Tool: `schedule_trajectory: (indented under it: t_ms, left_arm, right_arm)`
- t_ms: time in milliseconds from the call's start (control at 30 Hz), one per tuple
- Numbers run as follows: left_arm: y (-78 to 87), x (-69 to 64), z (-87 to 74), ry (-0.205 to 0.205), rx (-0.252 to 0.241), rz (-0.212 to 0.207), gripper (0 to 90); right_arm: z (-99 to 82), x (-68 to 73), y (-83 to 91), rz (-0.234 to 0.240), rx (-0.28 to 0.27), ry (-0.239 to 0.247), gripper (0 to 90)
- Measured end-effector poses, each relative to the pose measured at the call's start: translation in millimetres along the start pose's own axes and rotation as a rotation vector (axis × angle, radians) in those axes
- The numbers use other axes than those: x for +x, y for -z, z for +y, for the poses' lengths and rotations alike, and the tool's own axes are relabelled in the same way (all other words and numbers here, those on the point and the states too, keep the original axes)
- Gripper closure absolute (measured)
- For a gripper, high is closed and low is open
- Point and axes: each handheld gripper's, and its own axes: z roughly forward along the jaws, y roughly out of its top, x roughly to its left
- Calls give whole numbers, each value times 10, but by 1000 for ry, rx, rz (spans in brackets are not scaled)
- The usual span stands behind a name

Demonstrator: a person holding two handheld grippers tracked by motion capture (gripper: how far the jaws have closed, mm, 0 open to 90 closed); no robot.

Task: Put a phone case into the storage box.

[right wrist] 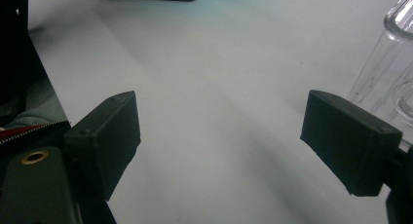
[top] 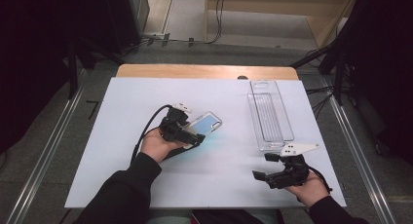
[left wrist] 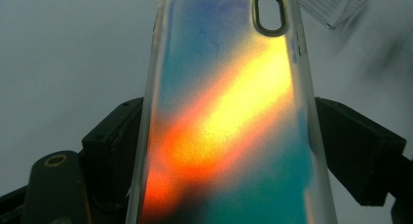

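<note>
Holding the iridescent phone case clamped lengthwise in your left gripper, you face the clear plastic tray rightward, nearer your open, empty right gripper.

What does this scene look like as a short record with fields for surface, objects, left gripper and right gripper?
surface: white table top
objects: iridescent phone case; clear plastic packaging tray on the table's right side
left gripper: left gripper shut on the phone case, jaws on its two long edges
right gripper: right gripper open, nothing between its jaws, held near the tray's near end
hands: one hand on each gripper, dark sleeves
</note>
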Motion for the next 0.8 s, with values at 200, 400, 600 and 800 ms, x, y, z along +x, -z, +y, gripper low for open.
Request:
schedule_trajectory:
  t_ms: [200, 400, 600, 800]
  left_arm:
    - [81, -48, -110, 10, -14, -7, 165]
    - [159, -121, -237, 18, -30, 2, 165]
    - [244, -180, -377, 46, -52, 17, 164]
    - [300, -227, -470, 69, -78, 39, 165]
  right_arm:
    - [4, -7, -5, 3, -5, -4, 126]
    - [21, -6, -19, 9, -10, -13, 126]
    - [59, -5, -66, 14, 2, -6, 126]
    - [107, -2, -82, 15, 4, -6, 126]
